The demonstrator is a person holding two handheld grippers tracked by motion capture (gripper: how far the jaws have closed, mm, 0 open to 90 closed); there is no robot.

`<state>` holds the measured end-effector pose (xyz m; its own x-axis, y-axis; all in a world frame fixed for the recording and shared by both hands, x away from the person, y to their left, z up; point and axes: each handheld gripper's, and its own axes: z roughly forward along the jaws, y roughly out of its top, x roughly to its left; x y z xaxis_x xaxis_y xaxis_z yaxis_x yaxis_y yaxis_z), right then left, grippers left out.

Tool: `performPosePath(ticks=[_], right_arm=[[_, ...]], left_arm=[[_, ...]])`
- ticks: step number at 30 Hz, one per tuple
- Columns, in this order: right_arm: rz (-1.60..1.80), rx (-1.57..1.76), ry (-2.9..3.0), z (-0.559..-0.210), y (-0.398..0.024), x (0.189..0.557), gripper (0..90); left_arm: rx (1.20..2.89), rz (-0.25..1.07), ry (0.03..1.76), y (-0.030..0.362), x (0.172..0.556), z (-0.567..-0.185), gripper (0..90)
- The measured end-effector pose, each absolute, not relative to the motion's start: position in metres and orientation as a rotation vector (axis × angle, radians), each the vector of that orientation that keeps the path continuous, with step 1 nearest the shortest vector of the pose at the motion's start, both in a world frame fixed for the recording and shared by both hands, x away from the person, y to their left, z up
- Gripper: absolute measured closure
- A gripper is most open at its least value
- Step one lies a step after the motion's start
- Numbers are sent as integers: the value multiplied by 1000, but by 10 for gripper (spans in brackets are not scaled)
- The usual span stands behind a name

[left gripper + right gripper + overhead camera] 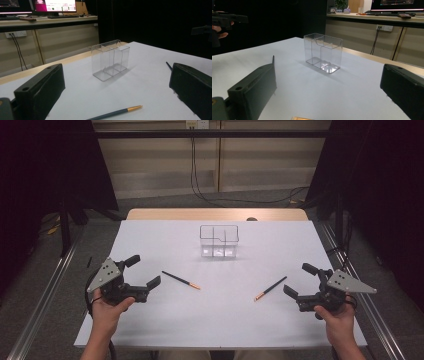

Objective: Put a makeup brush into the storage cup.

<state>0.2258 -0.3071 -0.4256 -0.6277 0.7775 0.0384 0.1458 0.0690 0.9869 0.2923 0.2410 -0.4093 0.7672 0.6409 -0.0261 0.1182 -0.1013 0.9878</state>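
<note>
Both claws spread, empty: L claw (145, 271) near L pen (181, 280), R claw (301, 279) near R pen (270, 288); clear box (219, 241) between.

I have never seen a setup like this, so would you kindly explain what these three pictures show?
A person sits at a white table, holding hand-operated tongs in each hand: left tongs, right tongs. One picture looks down from above; the other two come from cameras riding on each pair of tongs, looking past their black jaws. On the table stand a clear plastic box with compartments and two dark pens, the left pen and the right pen. Both tongs are open, holding nothing.
</note>
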Motion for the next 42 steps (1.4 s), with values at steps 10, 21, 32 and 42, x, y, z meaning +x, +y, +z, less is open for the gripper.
performPosePath(ticks=[10, 21, 32, 42], right_arm=[[1600, 905, 1844, -427, -306, 227, 0], [1601, 906, 1851, -428, -306, 227, 0], [1607, 913, 1848, -428, -306, 227, 0], [1610, 910, 1854, -429, -306, 227, 0]], left_arm=[[1637, 488, 613, 230, 308, -408, 1], [1659, 463, 591, 209, 321, -412, 1], [1665, 435, 563, 184, 334, -415, 1], [1668, 415, 558, 169, 343, -421, 1]])
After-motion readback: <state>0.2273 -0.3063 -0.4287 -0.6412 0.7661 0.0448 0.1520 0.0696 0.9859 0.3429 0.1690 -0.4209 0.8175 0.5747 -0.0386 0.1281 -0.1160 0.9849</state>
